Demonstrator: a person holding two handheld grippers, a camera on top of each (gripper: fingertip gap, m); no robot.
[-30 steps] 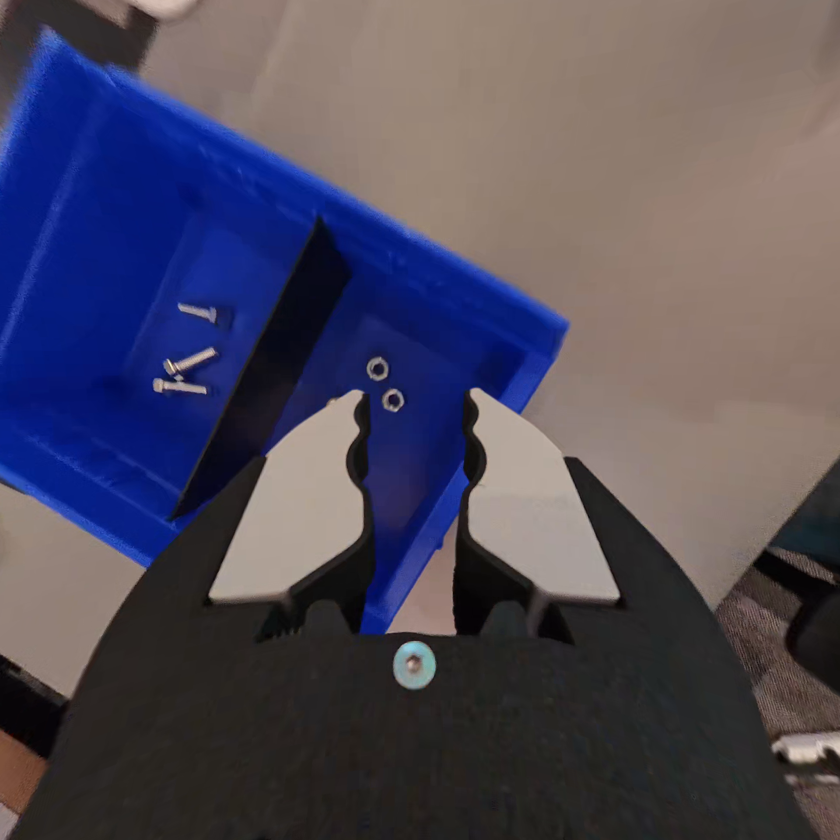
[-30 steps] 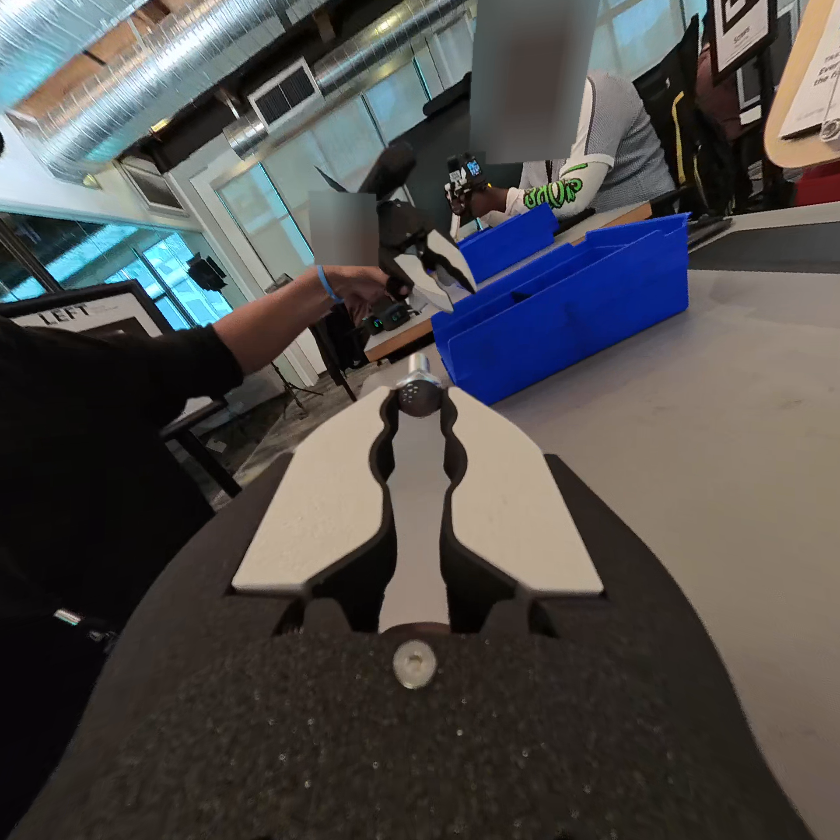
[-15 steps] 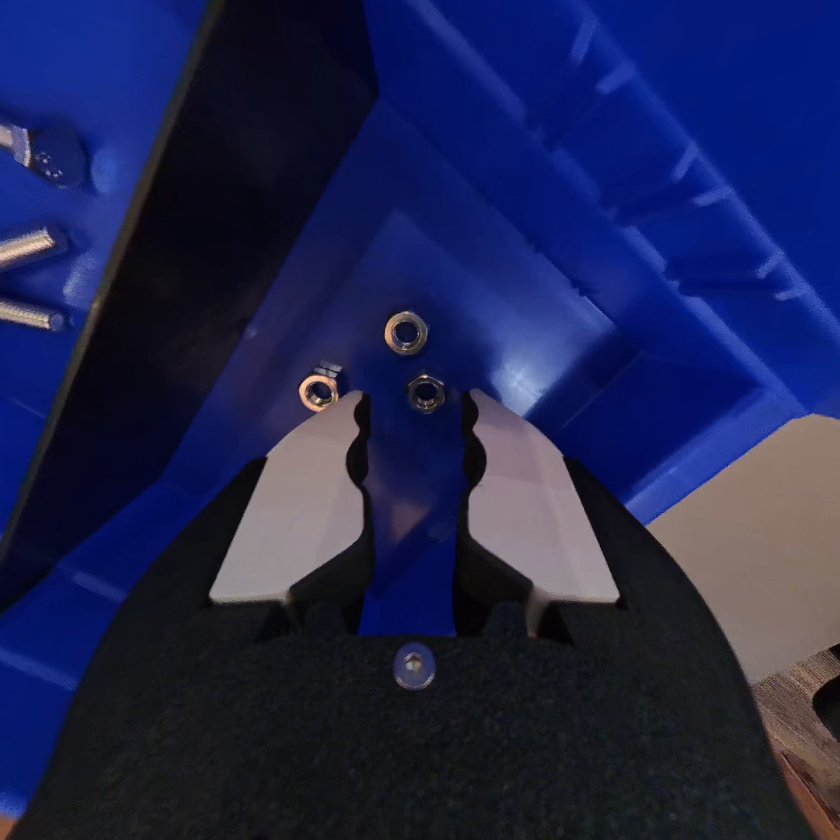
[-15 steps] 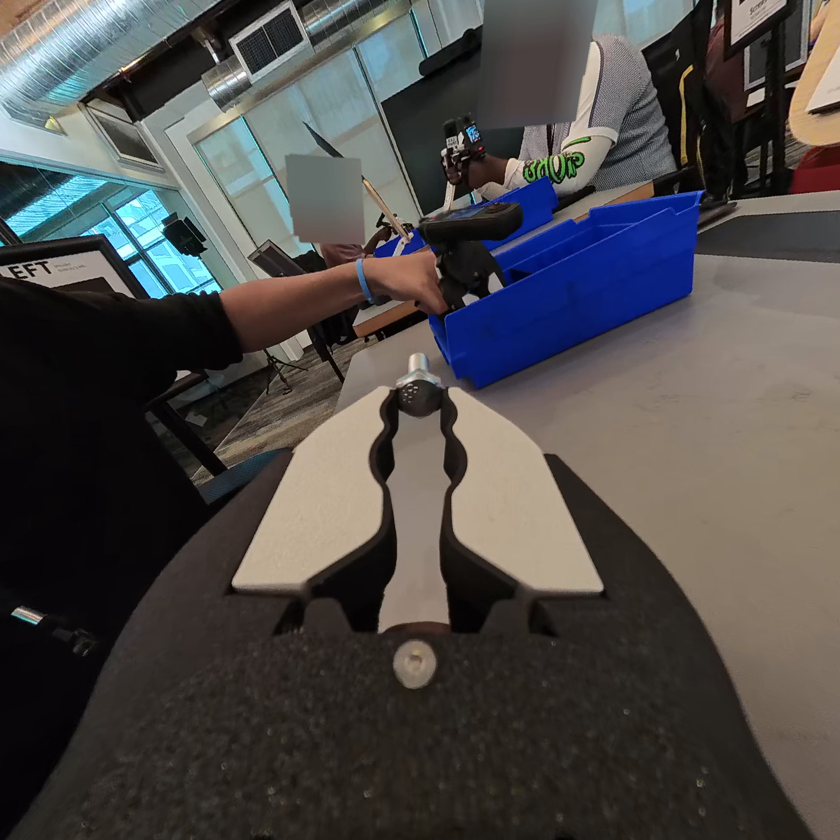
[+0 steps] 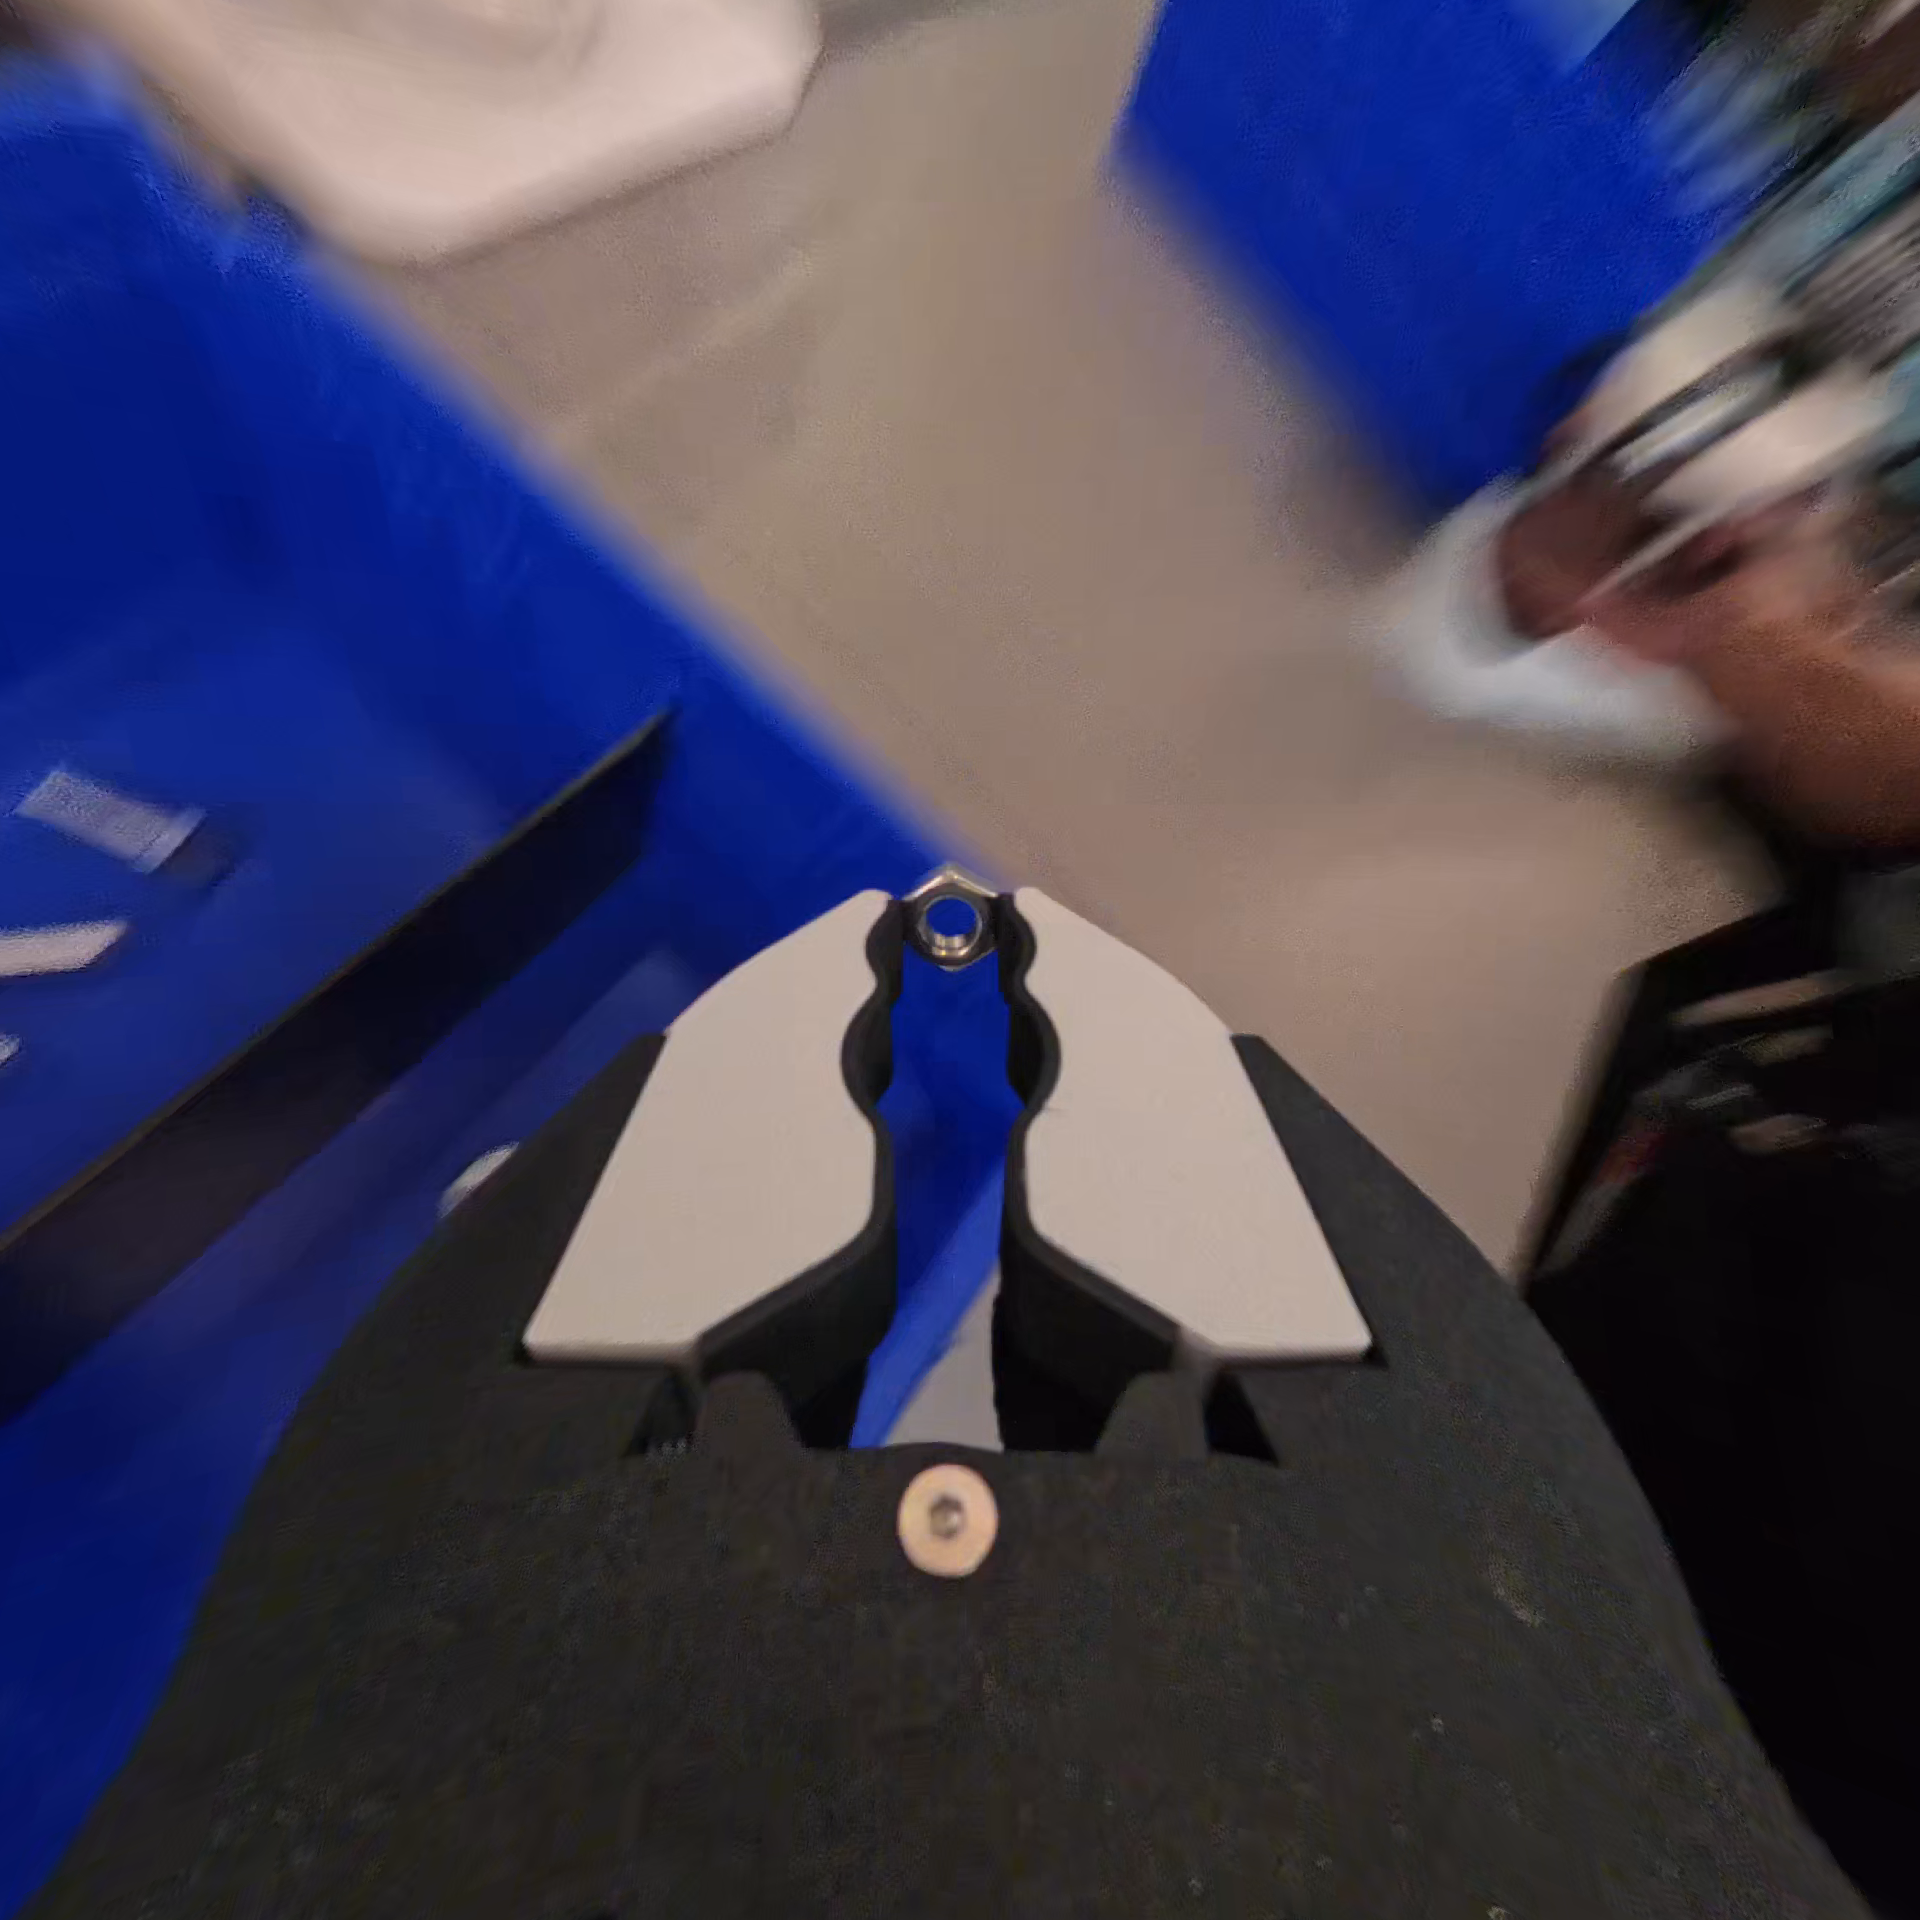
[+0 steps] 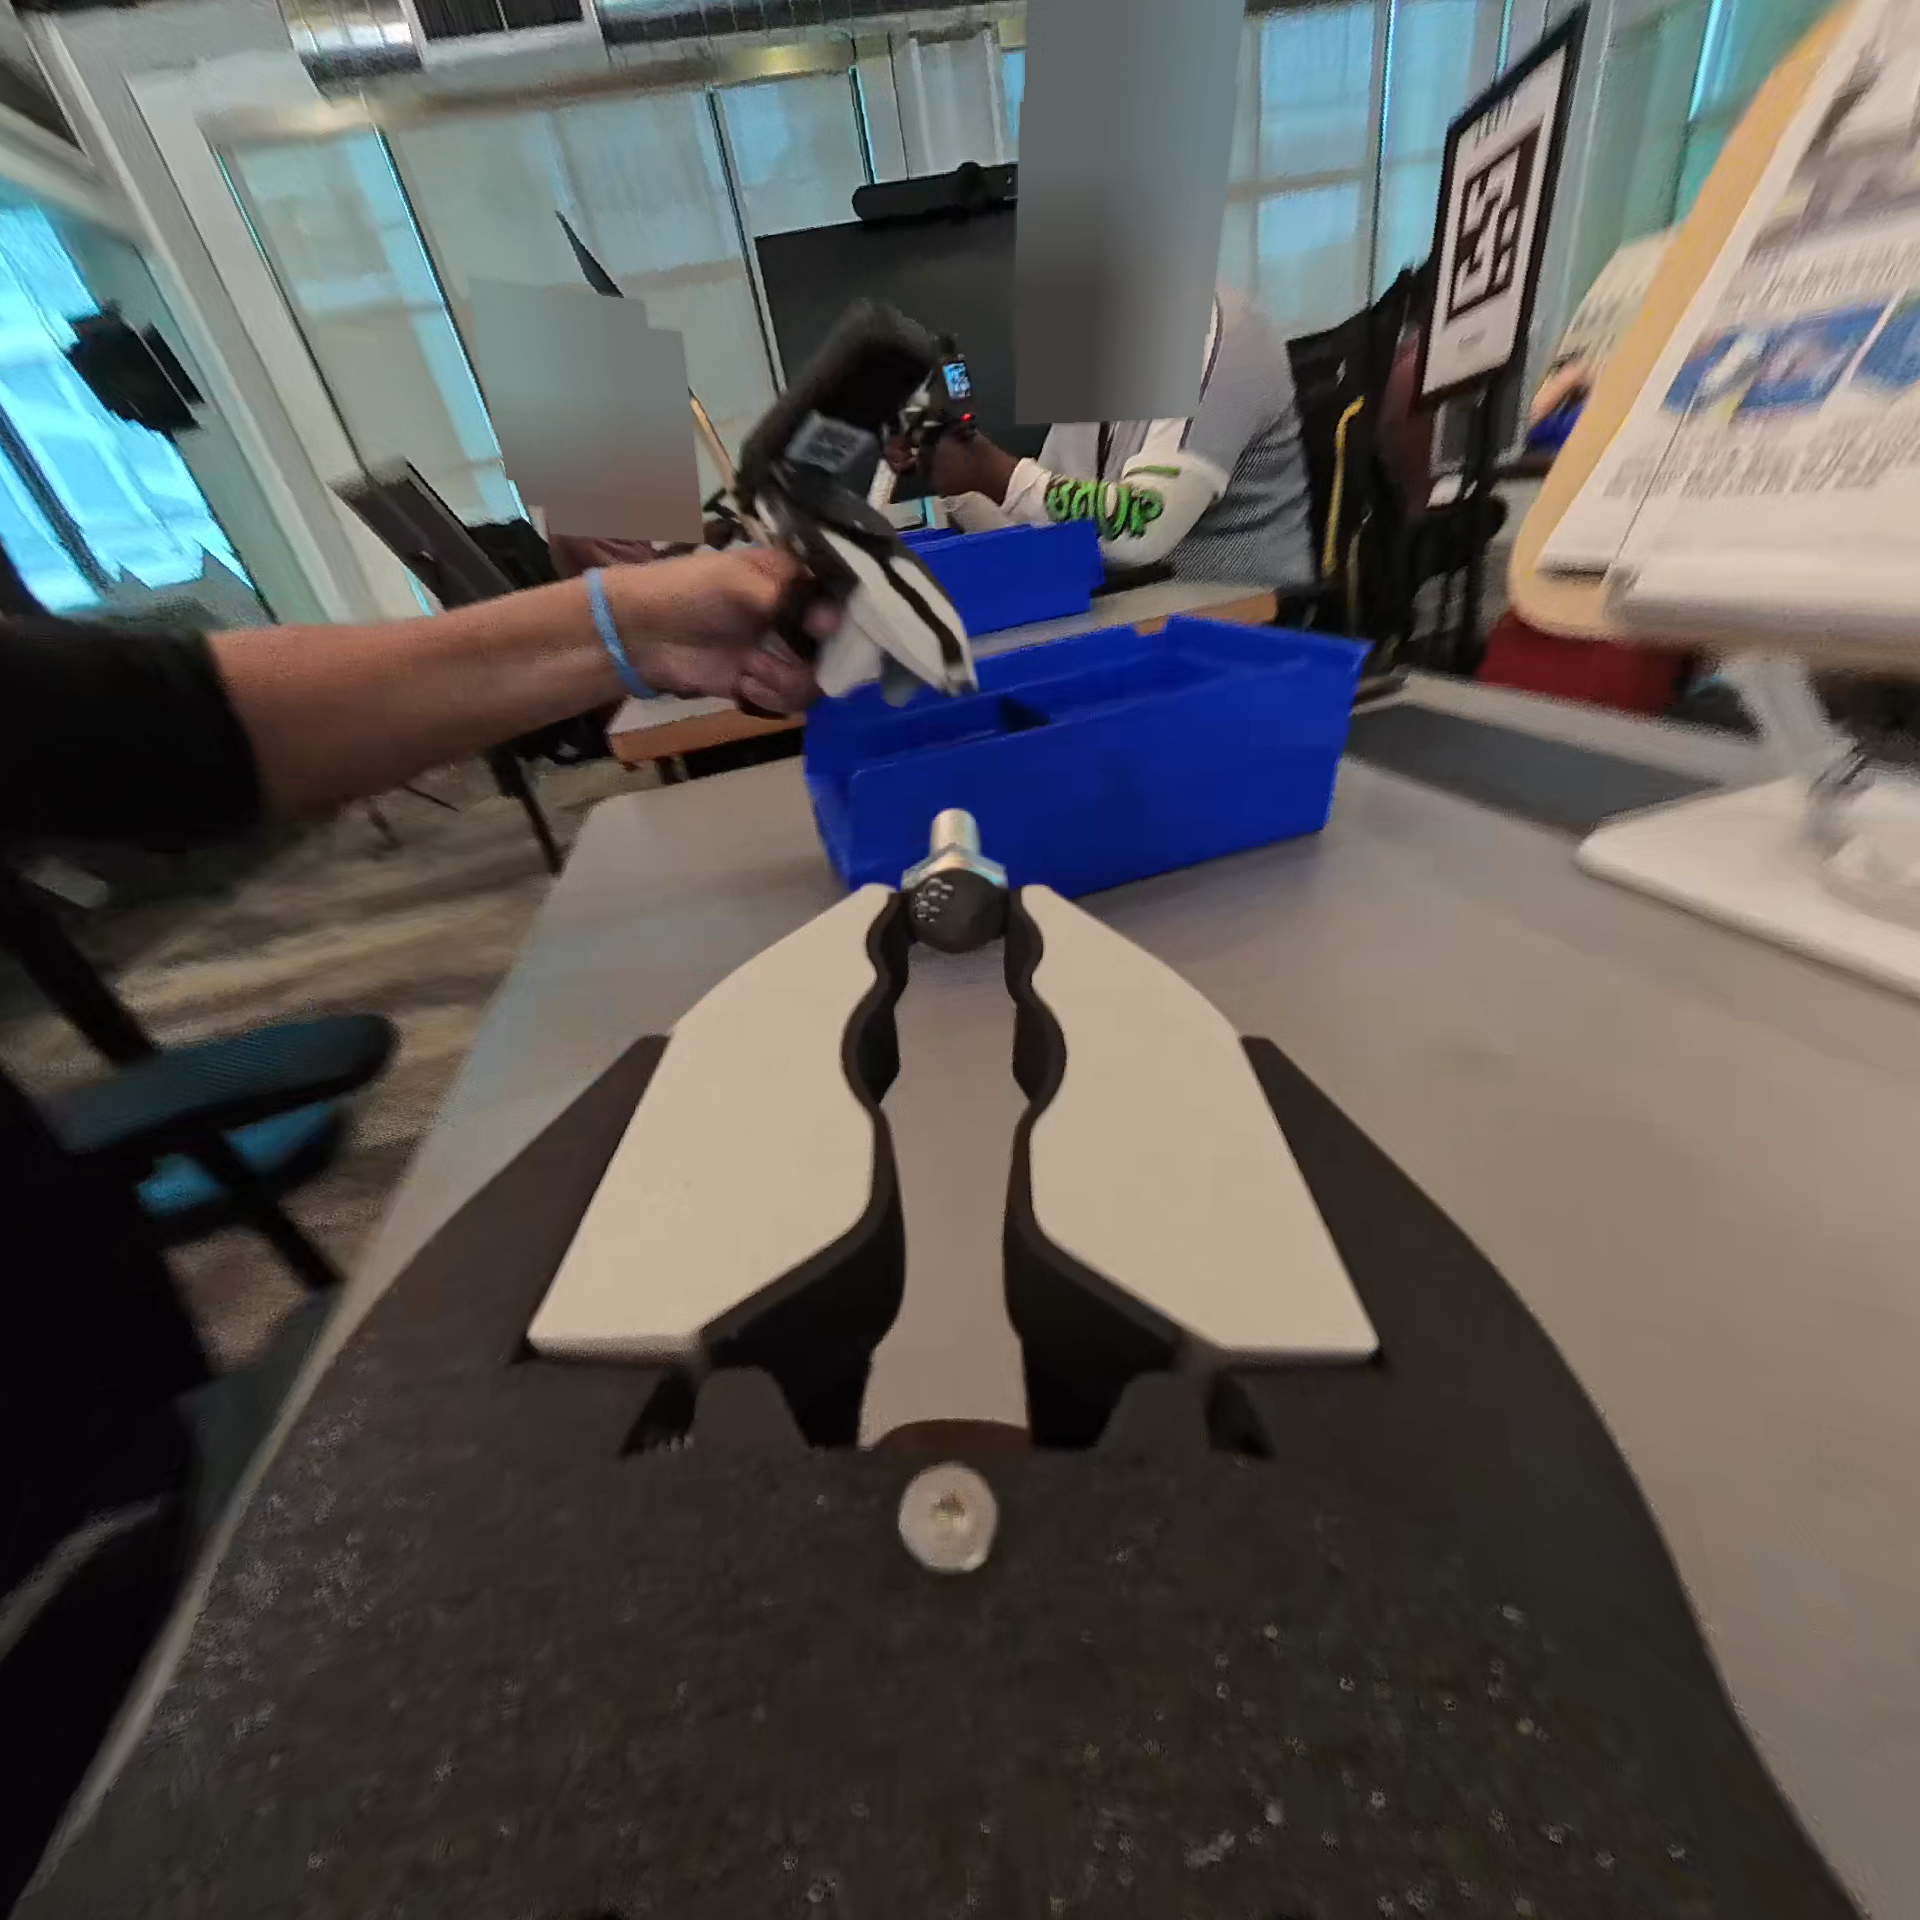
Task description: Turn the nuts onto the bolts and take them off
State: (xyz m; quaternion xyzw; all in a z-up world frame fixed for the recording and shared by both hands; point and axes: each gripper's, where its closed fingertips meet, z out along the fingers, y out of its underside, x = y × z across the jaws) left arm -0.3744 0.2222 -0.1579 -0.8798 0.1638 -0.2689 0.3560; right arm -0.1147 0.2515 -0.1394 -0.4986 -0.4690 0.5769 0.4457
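Observation:
My left gripper (image 5: 945, 925) is shut on a small silver hex nut (image 5: 948, 932) at its fingertips and holds it above the blue bin (image 5: 312, 644). The same gripper shows in the right wrist view (image 6: 914, 665), lifted over the bin (image 6: 1091, 790) in a person's hand. My right gripper (image 6: 951, 914) is shut on the head of a silver bolt (image 6: 954, 883), whose threaded shank points away above the grey table (image 6: 1455, 1091). Blurred bolts (image 5: 104, 831) lie in the bin's left compartment, beyond a black divider (image 5: 343, 997).
A white stand (image 6: 1766, 883) with a printed board sits at the table's right. A second blue bin (image 6: 1008, 571) is on a far table where another person sits. An office chair (image 6: 208, 1101) stands left of the table edge. The left gripper's tips are roughly 25 cm from the right gripper's.
My left gripper went down into the bin's nut compartment, closed on one nut and has lifted out with it, swinging fast. The right gripper has kept hold of the bolt and turned right.

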